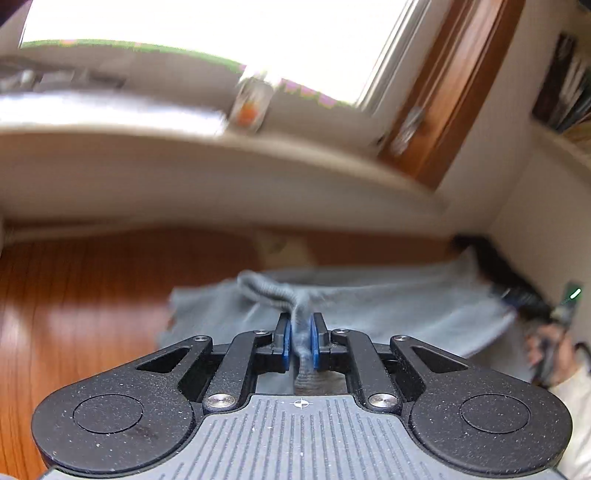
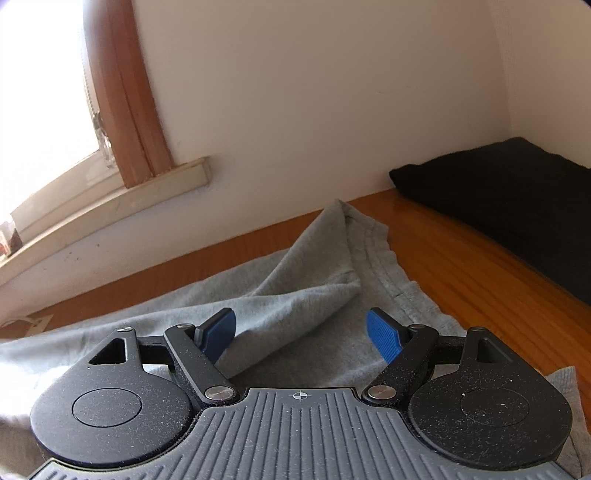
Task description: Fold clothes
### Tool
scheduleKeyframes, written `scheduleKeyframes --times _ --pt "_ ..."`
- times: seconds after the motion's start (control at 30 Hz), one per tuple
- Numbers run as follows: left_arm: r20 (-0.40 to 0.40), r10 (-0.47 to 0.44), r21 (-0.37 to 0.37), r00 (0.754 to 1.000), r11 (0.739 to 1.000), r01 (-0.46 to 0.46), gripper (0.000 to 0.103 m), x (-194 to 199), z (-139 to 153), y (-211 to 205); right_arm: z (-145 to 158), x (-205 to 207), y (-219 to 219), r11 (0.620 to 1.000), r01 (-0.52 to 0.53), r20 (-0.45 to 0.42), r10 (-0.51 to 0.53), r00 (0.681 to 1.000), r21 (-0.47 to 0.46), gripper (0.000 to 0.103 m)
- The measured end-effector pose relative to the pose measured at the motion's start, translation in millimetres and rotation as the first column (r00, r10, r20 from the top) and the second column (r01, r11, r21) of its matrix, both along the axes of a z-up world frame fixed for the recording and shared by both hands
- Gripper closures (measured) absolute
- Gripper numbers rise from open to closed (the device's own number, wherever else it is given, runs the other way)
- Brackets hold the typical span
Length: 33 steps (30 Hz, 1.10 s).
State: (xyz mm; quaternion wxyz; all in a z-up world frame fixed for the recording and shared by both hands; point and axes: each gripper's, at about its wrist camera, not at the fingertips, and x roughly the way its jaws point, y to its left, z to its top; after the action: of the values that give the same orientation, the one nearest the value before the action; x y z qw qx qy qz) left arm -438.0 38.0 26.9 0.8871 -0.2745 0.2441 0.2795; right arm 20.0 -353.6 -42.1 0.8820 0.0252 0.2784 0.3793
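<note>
A wooden counter [image 2: 461,258] of warm reddish-brown boards carries everything here, running up to a pale wall [image 2: 314,92]. A window [image 1: 184,26] with a wooden frame [image 2: 125,110] stands above a light sill [image 2: 110,199], and its glass is washed out by daylight.

Spread across the counter lies a grey shirt [image 2: 314,314], the largest loose thing in view. In the right wrist view its stitched hem curves along the right side, and one part is folded back over the rest into a raised, tapering flap that points toward the wall. In the left wrist view, which is blurred, the same grey cloth stretches away to the right, with a ribbed edge bunched up just ahead of the fingers.

A black folded cloth [image 2: 498,199] rests at the far right of the counter in the corner by the wall, well apart from the shirt.

The left claw [image 1: 301,339] is closed tight on a pinch of the shirt's ribbed edge, the cloth squeezed between its blue pads [image 1: 284,341] and trailing back below them. The right claw [image 2: 301,334] stands wide open just above the shirt, its fingers [image 2: 382,334] either side of the folded flap, pressing on nothing.

At the right edge of the left wrist view a hand [image 1: 550,354] with a pale sleeve grips the other tool.

On the sill, a small blurred jar [image 1: 251,103] with something orange in it stands near the window.
</note>
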Motion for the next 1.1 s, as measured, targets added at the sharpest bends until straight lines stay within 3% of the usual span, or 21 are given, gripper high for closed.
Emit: scheduleKeyframes --times 0.07,0.13,0.27,0.33,0.4,0.6,0.8,0.97,1.07,1.1 --pt "-0.002 0.022 -0.008 1.000 1.000 -0.022 0.088 -4.2 -7.7 3.6 -0.3 0.9 -0.3 1.000 -0.005 0.000 0.005 1.000 -0.002 0.026" --pt "0.001 0.040 0.003 0.999 0.999 -0.040 0.075 -7.1 -7.8 5.5 -0.7 2.8 -0.7 1.000 -0.015 -0.002 0.015 1.000 -0.007 0.026" --pt "-0.002 0.060 0.052 0.998 0.997 -0.060 0.074 -8.7 2.7 4.2 -0.4 2.4 1.0 1.000 -0.026 -0.004 0.026 1.000 -0.017 0.026" --pt "-0.004 0.063 0.082 0.998 0.995 -0.062 0.050 -6.2 9.2 1.7 0.9 2.9 0.4 1.000 -0.026 -0.004 0.026 1.000 -0.016 0.026" --pt "-0.007 0.053 0.116 0.999 0.992 -0.052 0.041 0.4 15.6 -2.9 1.4 3.1 0.1 1.000 -0.026 -0.005 0.026 1.000 -0.014 0.026" --pt "-0.035 -0.062 0.180 0.997 0.981 0.067 0.030 45.1 23.0 -34.7 3.1 4.0 -0.4 1.000 -0.029 -0.008 0.029 1.000 -0.009 0.026" --pt "-0.042 -0.222 0.192 0.974 0.955 0.226 0.026 114.6 20.6 -74.6 2.5 3.8 -0.2 0.999 -0.035 -0.018 0.035 0.999 -0.002 0.026" --pt "-0.042 -0.347 0.216 0.937 0.912 0.348 0.026 177.0 17.3 -116.4 1.9 3.8 -0.4 0.999 -0.039 -0.028 0.039 0.999 0.004 0.026" --pt "-0.053 -0.416 0.244 0.908 0.876 0.416 0.036 209.5 13.7 -143.2 1.7 4.1 0.5 0.999 -0.044 -0.032 0.044 0.999 0.002 0.026" --pt "-0.067 -0.435 0.263 0.898 0.860 0.437 0.044 217.9 11.7 -152.4 1.8 4.0 0.8 0.999 -0.043 -0.032 0.043 0.999 0.001 0.026"
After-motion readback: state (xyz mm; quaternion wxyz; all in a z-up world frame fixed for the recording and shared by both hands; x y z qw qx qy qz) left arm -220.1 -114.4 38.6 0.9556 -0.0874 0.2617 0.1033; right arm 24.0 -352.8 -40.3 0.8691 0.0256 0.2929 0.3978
